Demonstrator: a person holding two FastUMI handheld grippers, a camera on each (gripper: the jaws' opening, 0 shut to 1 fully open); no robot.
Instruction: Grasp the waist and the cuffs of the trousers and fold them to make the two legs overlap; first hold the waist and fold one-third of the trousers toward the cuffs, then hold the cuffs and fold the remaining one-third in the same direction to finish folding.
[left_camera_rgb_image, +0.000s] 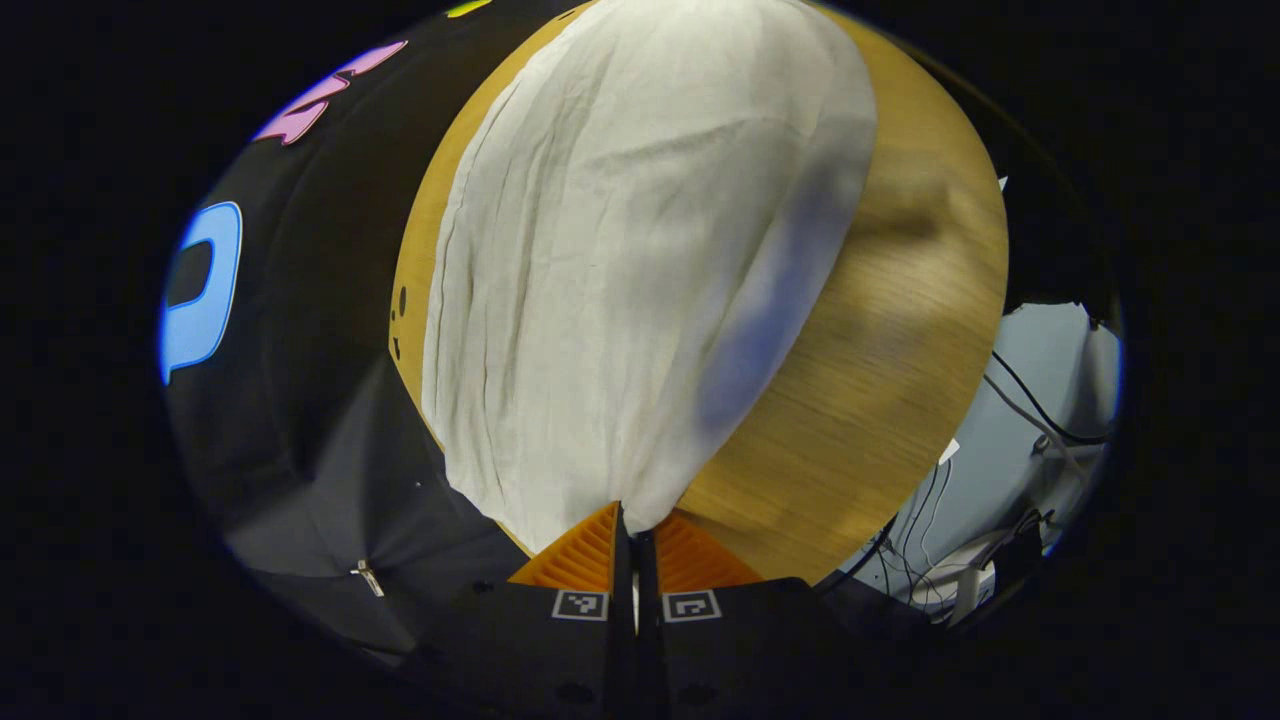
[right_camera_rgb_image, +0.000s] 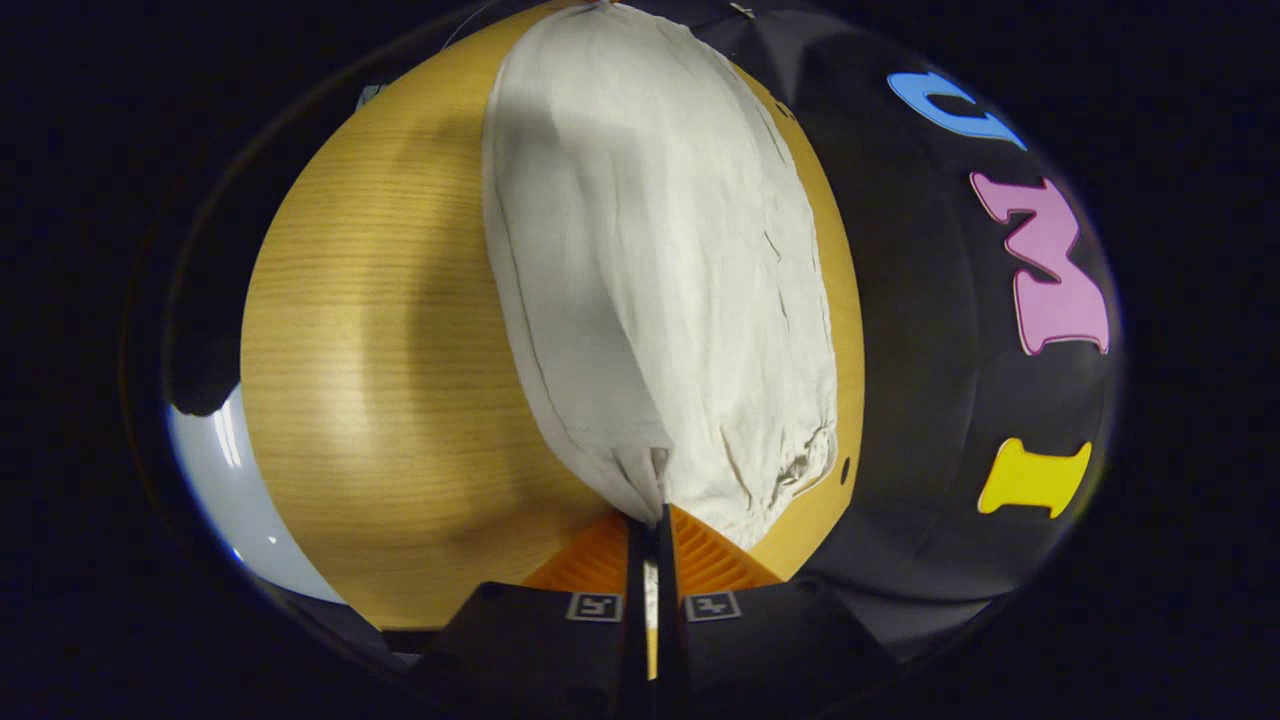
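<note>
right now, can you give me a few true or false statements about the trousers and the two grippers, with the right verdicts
1. The left gripper is shut on the trousers. True.
2. The right gripper hangs open above the cloth. False: it is shut, pinching a gathered edge of the trousers.
3. The trousers are dark blue. False: they are a pale off-white.
4. The trousers lie on a wooden table. True.
5. In the left gripper view, cables show beyond the table's edge. True.
6. The trousers hang over the booth's wall. False: they stretch out across the table.
</note>
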